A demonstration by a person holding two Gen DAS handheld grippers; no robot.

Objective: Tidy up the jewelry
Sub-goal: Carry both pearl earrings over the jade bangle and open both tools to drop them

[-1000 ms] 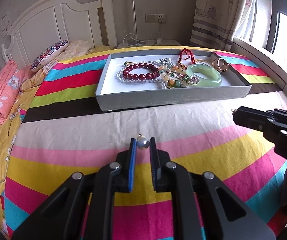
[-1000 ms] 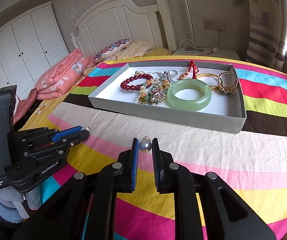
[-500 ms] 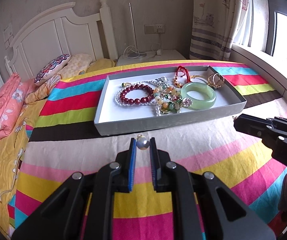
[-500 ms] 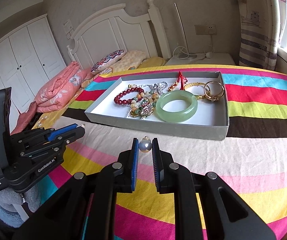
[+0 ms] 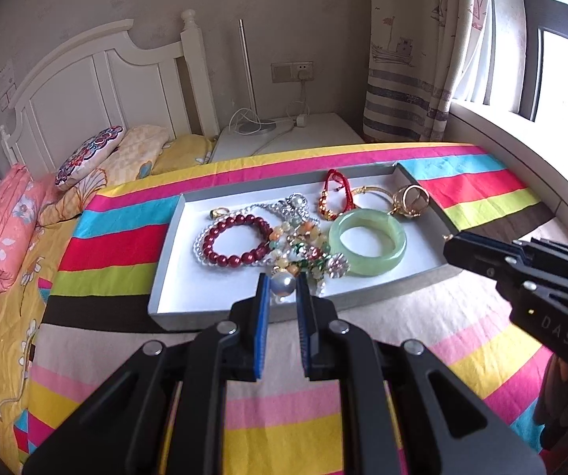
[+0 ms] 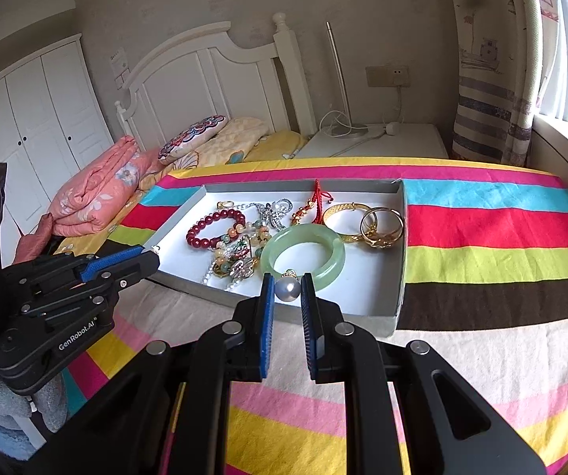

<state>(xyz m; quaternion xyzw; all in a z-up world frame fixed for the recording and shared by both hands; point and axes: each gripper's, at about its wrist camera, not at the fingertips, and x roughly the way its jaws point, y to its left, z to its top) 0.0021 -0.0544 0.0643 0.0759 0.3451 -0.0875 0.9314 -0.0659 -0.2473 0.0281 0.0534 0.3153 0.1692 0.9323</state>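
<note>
Two pearl earrings, one clamped per gripper, above tray's near edge.

Left pearl pinched in left gripper; right pearl pinched in right gripper. Beyond: grey tray holding jade bangle, on striped bedspread.

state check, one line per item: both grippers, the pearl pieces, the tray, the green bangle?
Left gripper: shut on a pearl earring.
Right gripper: shut on second pearl earring.
Grey tray: open-topped, lying on striped bedspread.
Green bangle: flat in tray.
</note>
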